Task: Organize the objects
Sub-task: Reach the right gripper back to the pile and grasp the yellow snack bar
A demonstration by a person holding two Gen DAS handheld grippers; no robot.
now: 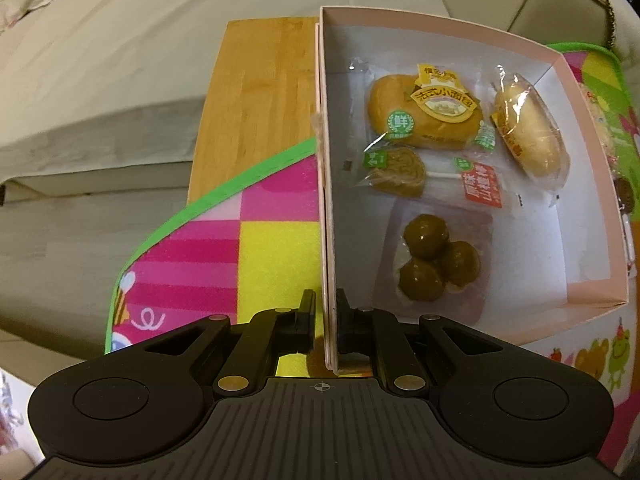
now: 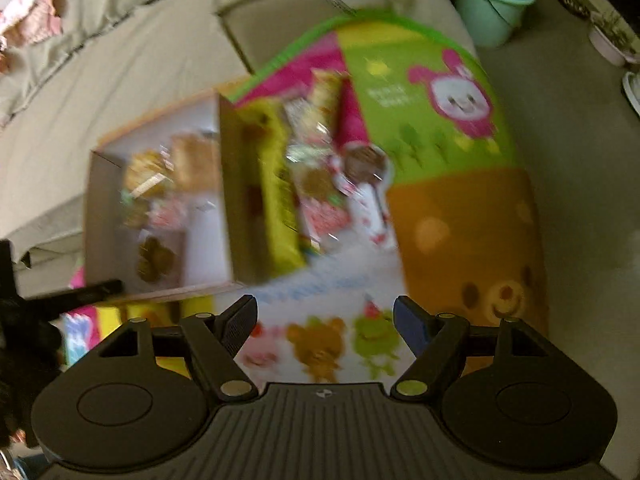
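Box (image 1: pixel 448 40) wall is pinched by the left gripper (image 1: pixel 325 312); the right gripper (image 2: pixel 325 320) hangs wide, empty.

Both views are lit by soft, warm indoor light, and moderate brightness is seen throughout. In the left wrist view, sharp focus is held across the centre: print on the bread wrapper (image 1: pixel 434 106) can be read, and small glints are thrown by the plastic film. A soft shadow is cast inside the box (image 1: pixel 596 292) along its left wall. Straight edges are bent by fisheye distortion toward the frame borders, and the corners are darkened. In the right wrist view, heavy motion blur is spread over the play mat (image 2: pixel 460 216) and the packets at centre, while the black gripper body at the bottom is rendered crisply.
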